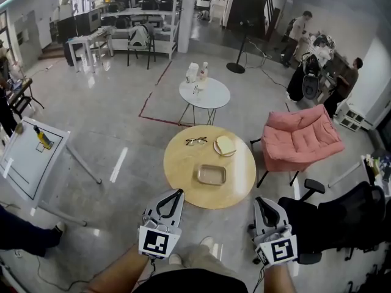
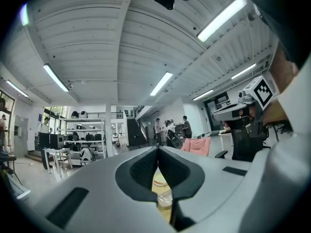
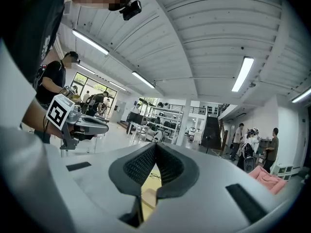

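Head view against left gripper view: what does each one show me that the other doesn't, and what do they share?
Only the head view: the glasses on the wooden round table, the white round table behind it, and the left gripper and right gripper seen from above. Only the left gripper view: its jaws closed tip to tip with nothing between them, and the ceiling lights. Both: the wooden round table, the plate, the metal tray and the pink armchair.

Shallow metal tray (image 1: 211, 174), flat — on round table (image 1: 181, 163)
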Demonstrator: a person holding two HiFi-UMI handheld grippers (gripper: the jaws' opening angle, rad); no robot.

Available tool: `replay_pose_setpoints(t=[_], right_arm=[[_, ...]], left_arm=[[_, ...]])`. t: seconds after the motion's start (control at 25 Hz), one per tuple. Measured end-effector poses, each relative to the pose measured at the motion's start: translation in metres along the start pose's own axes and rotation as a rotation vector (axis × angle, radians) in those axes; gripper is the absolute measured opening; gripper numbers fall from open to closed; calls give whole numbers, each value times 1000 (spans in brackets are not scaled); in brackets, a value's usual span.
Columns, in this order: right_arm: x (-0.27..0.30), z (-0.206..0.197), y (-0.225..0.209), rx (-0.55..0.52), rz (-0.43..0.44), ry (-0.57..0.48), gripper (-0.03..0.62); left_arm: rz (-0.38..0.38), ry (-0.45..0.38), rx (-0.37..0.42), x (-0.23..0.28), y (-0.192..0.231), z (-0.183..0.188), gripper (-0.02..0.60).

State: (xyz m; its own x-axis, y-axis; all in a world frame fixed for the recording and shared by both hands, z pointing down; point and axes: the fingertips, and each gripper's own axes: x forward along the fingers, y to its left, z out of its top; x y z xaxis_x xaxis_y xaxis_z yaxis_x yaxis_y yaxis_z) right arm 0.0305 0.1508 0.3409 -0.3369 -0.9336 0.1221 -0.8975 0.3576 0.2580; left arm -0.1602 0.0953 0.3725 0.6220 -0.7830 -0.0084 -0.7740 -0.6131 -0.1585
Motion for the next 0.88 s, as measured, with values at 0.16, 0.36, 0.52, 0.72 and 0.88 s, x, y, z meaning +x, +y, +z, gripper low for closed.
replay_pose_setpoints(t=[0.16, 0.36, 0.52, 0.72, 0.88], right_arm=[[1, -4, -13, 20, 8, -23, 12], [10, -12, -24, 18, 27, -32, 12], [14, -27, -36, 52, 26, -16, 12], [20, -47, -51, 64, 28, 7, 12], [34, -55, -71, 91, 18, 5, 12]], left_arm=[[-11, 3, -19, 16, -5, 5, 15], [-42, 1, -20, 42, -11, 10, 15], [-44, 31, 0, 56, -18, 0, 15], [-69, 74, 38, 76, -24, -12, 15], [-78, 73, 58, 99, -21, -16, 15]])
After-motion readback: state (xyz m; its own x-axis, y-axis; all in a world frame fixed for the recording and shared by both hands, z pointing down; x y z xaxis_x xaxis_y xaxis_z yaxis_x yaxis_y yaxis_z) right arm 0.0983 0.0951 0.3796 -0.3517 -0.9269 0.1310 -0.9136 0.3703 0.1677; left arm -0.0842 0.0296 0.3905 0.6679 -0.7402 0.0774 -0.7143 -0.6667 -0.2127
